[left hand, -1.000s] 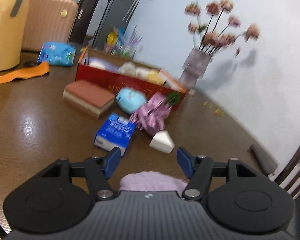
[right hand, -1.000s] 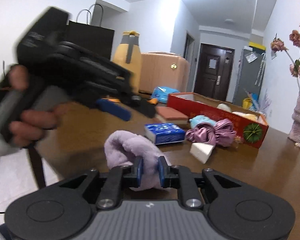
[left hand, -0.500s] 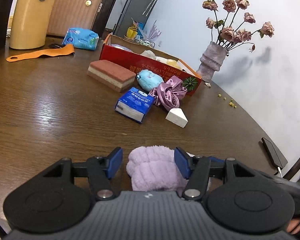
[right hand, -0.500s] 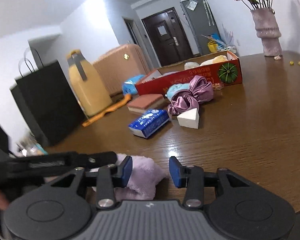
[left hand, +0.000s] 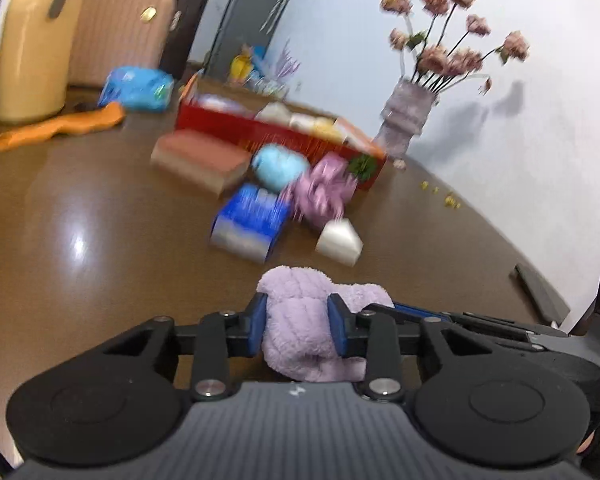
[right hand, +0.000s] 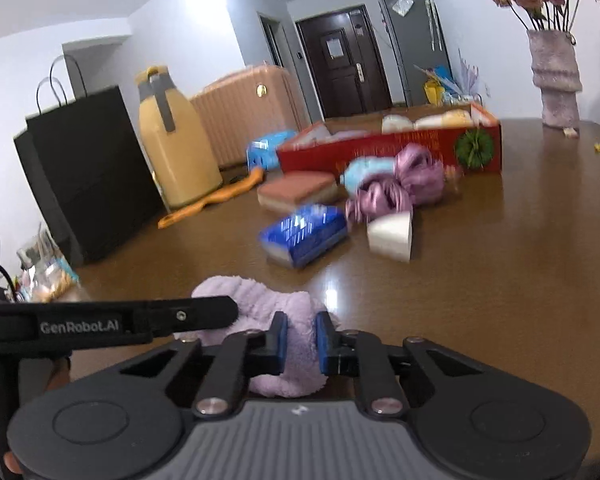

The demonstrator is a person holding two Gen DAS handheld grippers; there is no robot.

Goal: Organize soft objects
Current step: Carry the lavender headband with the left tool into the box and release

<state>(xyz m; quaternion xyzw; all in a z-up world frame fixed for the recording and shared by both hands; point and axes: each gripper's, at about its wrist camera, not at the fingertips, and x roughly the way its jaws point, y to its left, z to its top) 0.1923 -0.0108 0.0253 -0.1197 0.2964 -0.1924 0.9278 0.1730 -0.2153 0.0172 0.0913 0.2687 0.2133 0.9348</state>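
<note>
A fluffy lilac cloth (left hand: 300, 320) lies at the near edge of the brown table (left hand: 80, 240). My left gripper (left hand: 297, 325) is shut on the lilac cloth. My right gripper (right hand: 299, 338) is shut on the same cloth (right hand: 260, 300) from the other side. The left gripper's finger (right hand: 140, 320) crosses the right wrist view. Further back lie a blue tissue pack (left hand: 252, 220), a white wedge sponge (left hand: 338, 240), a pink satin scrunchie (left hand: 324, 192), a light blue plush (left hand: 280, 168) and a brick-coloured sponge (left hand: 204, 160), in front of a red box (left hand: 260, 132) holding soft things.
A vase of flowers (left hand: 408, 120) stands at the back right. A yellow jug (left hand: 32, 48), an orange strip (left hand: 60, 128) and a blue packet (left hand: 140, 88) are at the back left. A black bag (right hand: 88, 172) stands at the table's left. A dark flat object (left hand: 540, 292) lies at the right edge.
Both grippers have closed on the lilac cloth, which was between open jaws half a second ago. The views are blurred from motion.
</note>
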